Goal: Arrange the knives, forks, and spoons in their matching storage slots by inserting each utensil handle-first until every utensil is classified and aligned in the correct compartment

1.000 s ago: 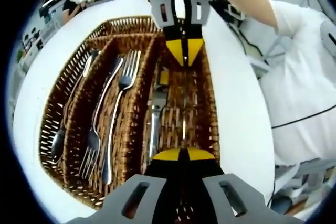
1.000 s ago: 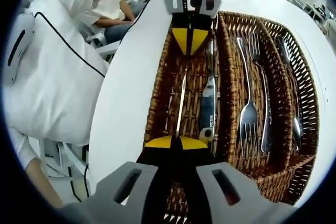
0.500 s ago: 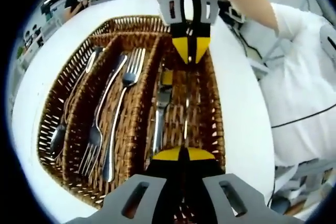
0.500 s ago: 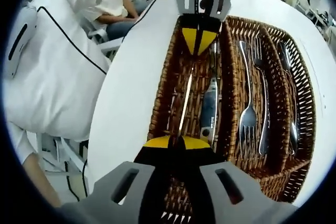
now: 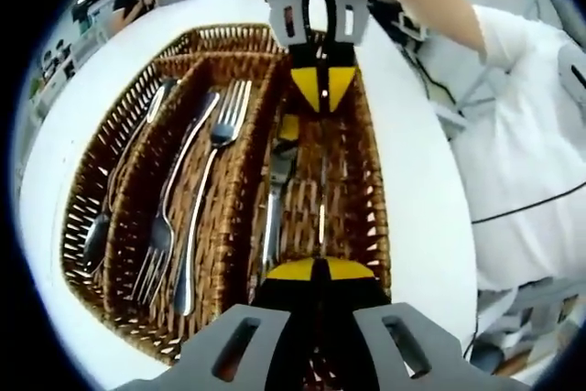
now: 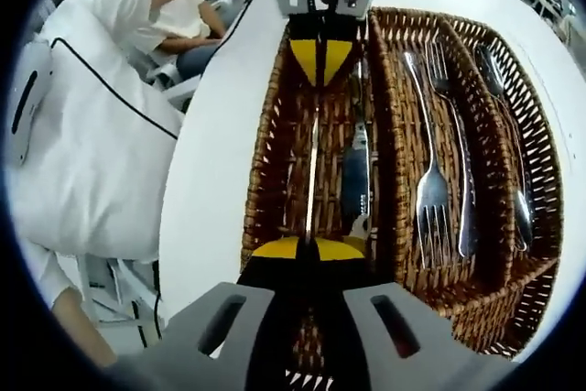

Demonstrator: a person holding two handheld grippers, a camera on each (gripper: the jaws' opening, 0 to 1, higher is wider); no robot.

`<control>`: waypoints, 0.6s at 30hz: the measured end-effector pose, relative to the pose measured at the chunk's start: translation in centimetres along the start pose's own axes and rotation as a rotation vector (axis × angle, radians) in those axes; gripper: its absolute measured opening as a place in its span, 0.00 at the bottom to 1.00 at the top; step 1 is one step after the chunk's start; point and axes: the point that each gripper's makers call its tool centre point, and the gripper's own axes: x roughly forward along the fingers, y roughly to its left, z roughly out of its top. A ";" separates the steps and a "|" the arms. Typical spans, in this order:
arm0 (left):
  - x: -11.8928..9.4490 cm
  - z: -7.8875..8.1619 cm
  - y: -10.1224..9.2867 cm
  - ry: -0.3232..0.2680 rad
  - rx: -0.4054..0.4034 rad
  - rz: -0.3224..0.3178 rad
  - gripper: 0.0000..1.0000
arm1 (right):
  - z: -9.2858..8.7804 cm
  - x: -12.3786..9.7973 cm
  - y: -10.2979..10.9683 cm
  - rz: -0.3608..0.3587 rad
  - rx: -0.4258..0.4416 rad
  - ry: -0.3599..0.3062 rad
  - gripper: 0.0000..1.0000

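A wicker tray (image 5: 101, 180) sits on the white counter (image 5: 421, 217). Both grippers, left (image 5: 314, 267) and right (image 6: 307, 246), clench one knife (image 6: 312, 171) by its ends above the tray's 3 o'clock slot, barely shifted since before.

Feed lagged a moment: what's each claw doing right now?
Left claw: shut on one end of the knife.
Right claw: shut on the knife's other end, over the basket.

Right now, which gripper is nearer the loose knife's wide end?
Right. Both hold one knife: right gripper beside the loose knife's wide end, left gripper at its thin end.
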 end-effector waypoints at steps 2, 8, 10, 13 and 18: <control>0.0 -0.1 0.0 0.003 0.001 -0.003 0.01 | 0.0 -0.1 -0.3 -0.008 0.010 -0.002 0.02; 0.3 -0.1 -0.2 0.012 0.003 -0.016 0.01 | -0.3 0.7 0.1 0.010 0.028 0.011 0.03; 0.3 -0.2 -0.1 0.015 0.001 -0.011 0.01 | -0.3 0.9 0.3 0.024 0.046 0.004 0.03; 0.4 -0.2 -0.1 0.010 -0.008 -0.008 0.02 | -0.4 0.9 0.5 0.022 0.052 0.007 0.03; 0.5 -0.2 -0.2 0.003 -0.024 -0.007 0.01 | -0.5 1.1 0.4 0.015 0.069 0.018 0.04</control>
